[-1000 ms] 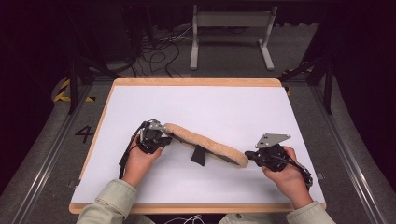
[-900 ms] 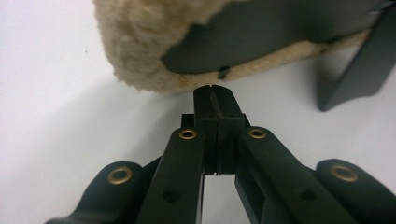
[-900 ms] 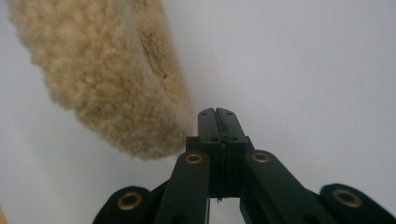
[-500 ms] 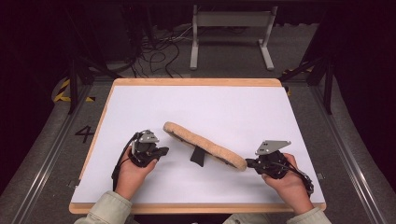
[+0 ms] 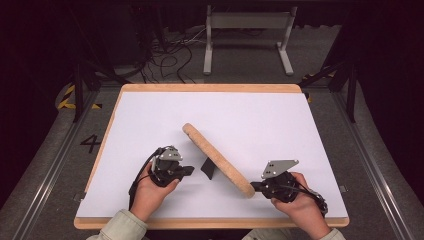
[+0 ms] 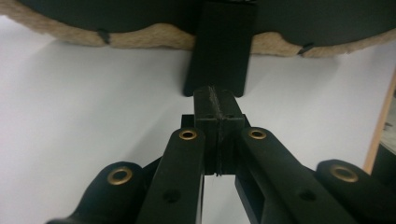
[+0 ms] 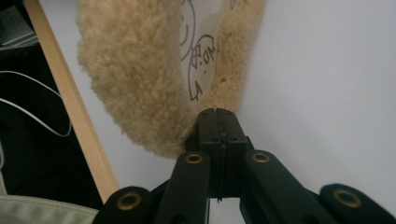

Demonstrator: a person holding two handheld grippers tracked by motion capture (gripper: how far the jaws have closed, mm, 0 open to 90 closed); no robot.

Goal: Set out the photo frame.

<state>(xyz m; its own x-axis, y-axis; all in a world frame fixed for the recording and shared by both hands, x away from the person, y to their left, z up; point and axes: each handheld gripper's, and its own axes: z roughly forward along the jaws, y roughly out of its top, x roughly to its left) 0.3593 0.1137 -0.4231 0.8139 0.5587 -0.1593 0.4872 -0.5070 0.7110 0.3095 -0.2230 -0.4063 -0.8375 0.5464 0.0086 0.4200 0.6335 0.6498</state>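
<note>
We pinch the fleecy frame (image 5: 218, 160) at its 5 o'clock end with the right gripper (image 5: 256, 187), jaws closed on the fleece, while the left gripper (image 5: 192, 170) (jaws pressed together, empty) sits just off the black stand (image 5: 209, 168), so one-ended dragging could topple it.

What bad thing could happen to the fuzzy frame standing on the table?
1. The frame stands on its edge, propped by a small black stand. The shut right gripper is against the frame's near end, so a harder push might tip it over.
2. The shut left gripper points at the stand from close by. A bump there could knock the prop away, and the frame might fall flat.
</note>
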